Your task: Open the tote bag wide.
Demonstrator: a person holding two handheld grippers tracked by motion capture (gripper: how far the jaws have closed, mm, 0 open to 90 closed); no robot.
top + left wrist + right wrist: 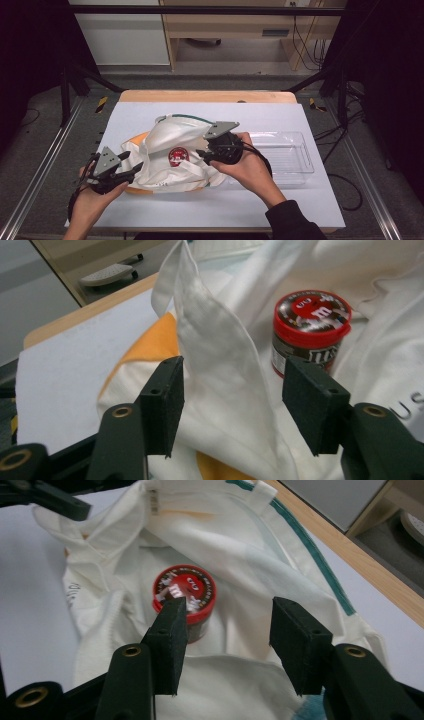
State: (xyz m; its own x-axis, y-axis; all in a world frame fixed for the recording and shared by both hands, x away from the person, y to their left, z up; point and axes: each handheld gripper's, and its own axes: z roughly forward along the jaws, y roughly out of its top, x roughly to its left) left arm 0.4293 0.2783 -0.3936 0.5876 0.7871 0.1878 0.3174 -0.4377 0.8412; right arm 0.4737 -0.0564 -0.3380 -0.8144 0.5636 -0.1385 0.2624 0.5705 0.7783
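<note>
White paper covers the table (pixel 310 200), and most of its middle is taken up by the cream cloth bag (pixel 170 137), which lies slumped over something orange, its mouth gaping toward me and a green-trimmed edge running along its far side. Off to the right I see a clear plastic tray (pixel 292 160), touching nothing. Inside the bag's hollow stands the candy jar (pixel 178 156), upright, red lid up, well down among the folds. My left tongs (pixel 131 171) sit at the bag's left edge; in the left gripper view their jaws are spread wide either side of a raised flap of cloth, not pinching it. My right tongs (pixel 206 154) hover at the bag's right rim, jaws likewise apart and gripping nothing, with the jar just beyond them. I judge the step in hand to be getting the jar clear of the bag. Next I'd close the left tongs on that flap to keep the mouth open, then bring the right tongs in around the jar.
</note>
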